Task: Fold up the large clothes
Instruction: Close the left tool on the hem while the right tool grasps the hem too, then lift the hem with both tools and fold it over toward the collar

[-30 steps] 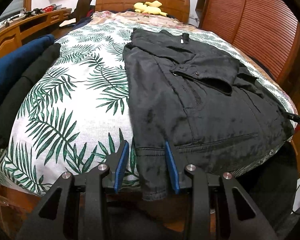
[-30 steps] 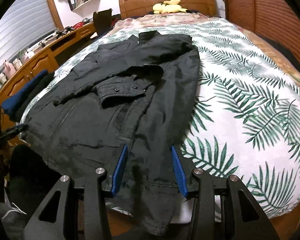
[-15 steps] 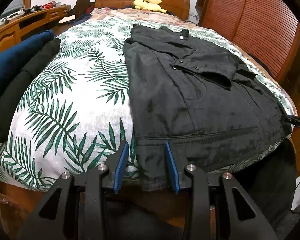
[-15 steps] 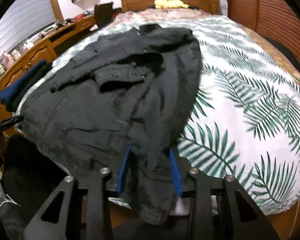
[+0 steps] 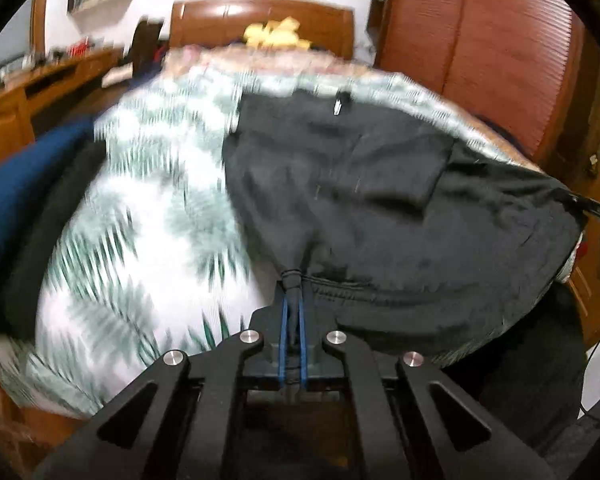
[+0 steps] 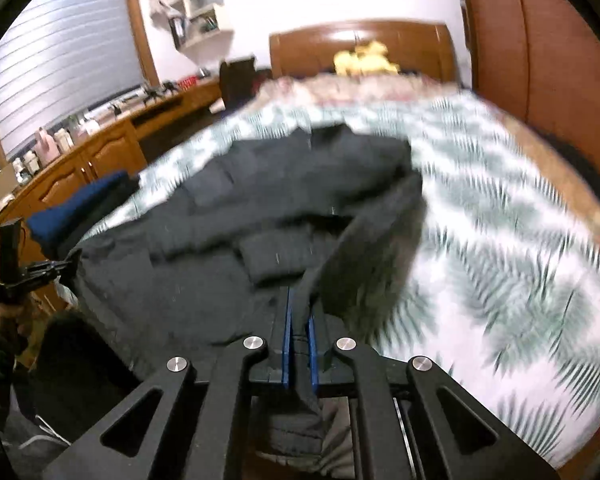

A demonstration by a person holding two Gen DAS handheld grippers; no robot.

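Both your hand-held grippers, left (image 5: 293, 312) and right (image 6: 299, 322), clamp the black jacket's (image 5: 380, 208) hem corners. Sleeves lie folded in; the bottom-to-collar fold across the bed (image 5: 148, 208) remains.

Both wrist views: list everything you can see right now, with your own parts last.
Black jacket: one, black, spread on the bed, near hem pinched at two corners.
Bedspread: one, white with green leaves, covers the bed.
Folded clothes: a stack, blue and black, at the bed's left edge.
Soft toy: one, yellow, by the headboard.
Headboard: one, brown wood, far end.
Wardrobe: one, reddish wood, right of the bed.
Dresser: one, brown wood, left of the bed, bottles on top.
Left gripper: black with blue pads, shut on the jacket hem.
Right gripper: same build, shut on the other hem corner.
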